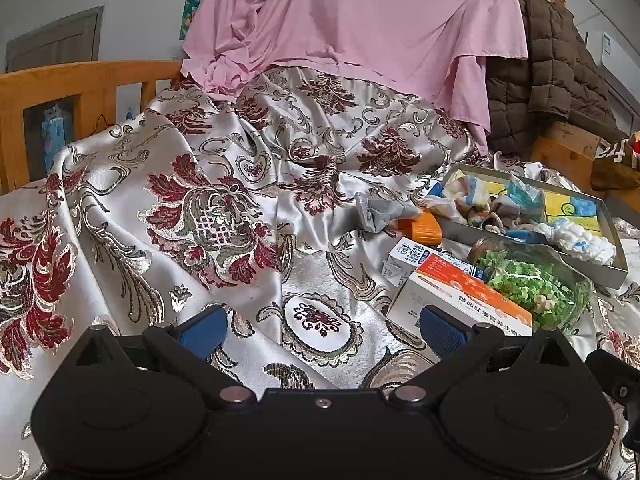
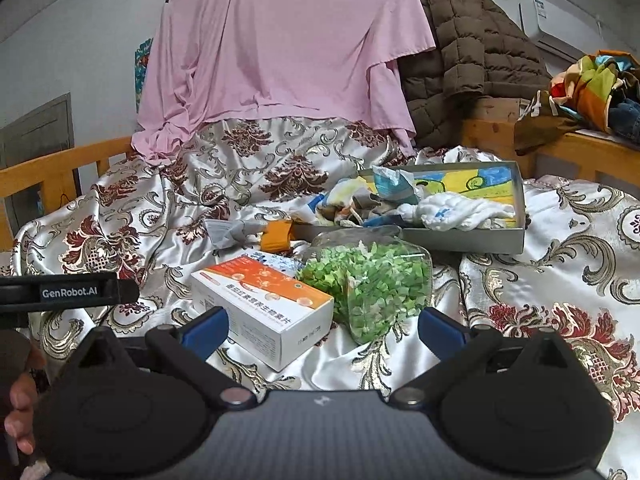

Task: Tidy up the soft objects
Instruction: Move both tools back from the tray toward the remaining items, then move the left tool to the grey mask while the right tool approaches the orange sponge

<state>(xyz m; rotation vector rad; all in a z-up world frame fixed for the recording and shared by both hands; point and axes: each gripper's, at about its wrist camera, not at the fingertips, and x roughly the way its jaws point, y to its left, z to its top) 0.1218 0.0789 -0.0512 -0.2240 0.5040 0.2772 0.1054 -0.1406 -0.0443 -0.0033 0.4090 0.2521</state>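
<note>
An orange-and-white carton (image 2: pixel 262 300) and a bag of green pieces (image 2: pixel 368 284) lie just ahead of the right gripper (image 2: pixel 322 330), fronting the tray (image 2: pixel 472 238) of soft cloths (image 2: pixel 460 208); both grippers, left gripper (image 1: pixel 322 330) included, hang spread wide, empty.

"genrobot.ai" on black gripper bar (image 2: pixel 68 292)

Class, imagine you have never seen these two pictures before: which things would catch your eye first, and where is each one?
First the big pink sheet, draped high at the back over the patterned satin bedspread. Next the clear bag of green bits in the middle, beside the orange and white box. Behind them lies a shallow tray of crumpled cloths and a white glove.
</note>
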